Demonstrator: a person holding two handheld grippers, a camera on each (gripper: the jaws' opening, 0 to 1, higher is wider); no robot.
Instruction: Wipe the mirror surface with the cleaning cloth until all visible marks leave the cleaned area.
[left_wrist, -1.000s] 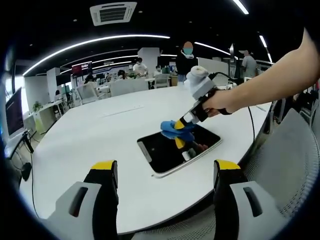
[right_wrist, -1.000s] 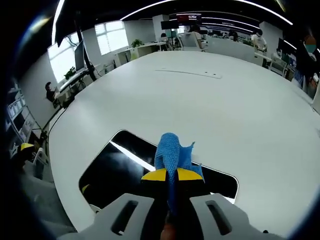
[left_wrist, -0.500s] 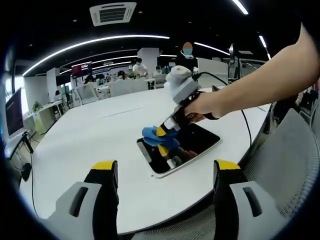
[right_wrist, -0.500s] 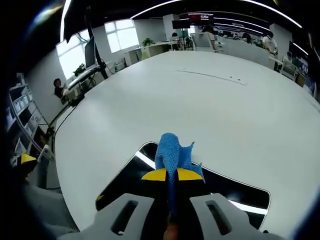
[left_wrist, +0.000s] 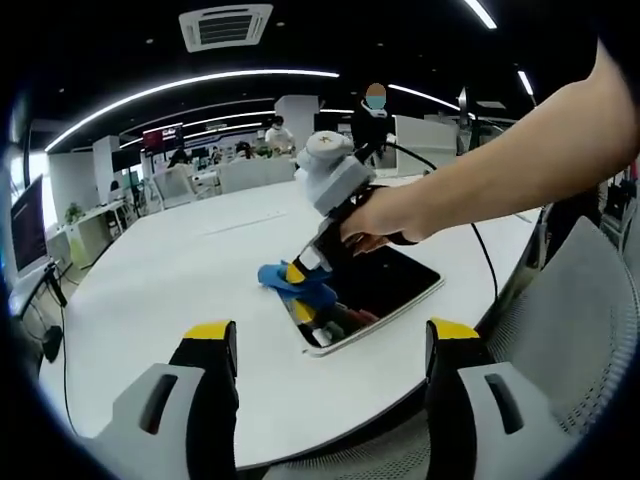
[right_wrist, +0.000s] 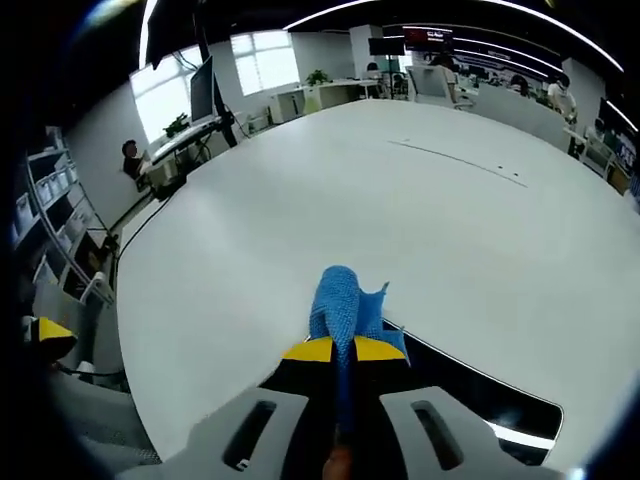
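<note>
Left gripper view: the left gripper (left_wrist: 325, 345) hangs off the near edge of the white table (left_wrist: 160, 290), jaws wide apart with nothing between them, idle. Beyond it the mirror (left_wrist: 365, 292) lies flat on the table near the right-hand edge, a dark rounded rectangle with a pale rim; its long axis runs from near-left to far-right, one short end towards this camera. The right gripper (left_wrist: 297, 270), carried by a hand (left_wrist: 375, 222), presses the blue cleaning cloth (left_wrist: 290, 283) at the mirror's near-left end, the cloth overlapping the rim onto the table. Right gripper view: the right gripper (right_wrist: 345, 349) has its jaws closed tight on the cleaning cloth (right_wrist: 345, 305), which stands up in a bunched fold past the yellow tips. The mirror (right_wrist: 470, 395) shows as a dark strip low right, its edge slanting from near the tips off to the right; white table (right_wrist: 330, 200) ahead. Judgement: wiping stroke in progress, at the end of a pass. No marks can be made out on the glass at this resolution, so completion cannot be confirmed. Next move calls for reversing along the long axis, keeping cloth flat on the glass.
</note>
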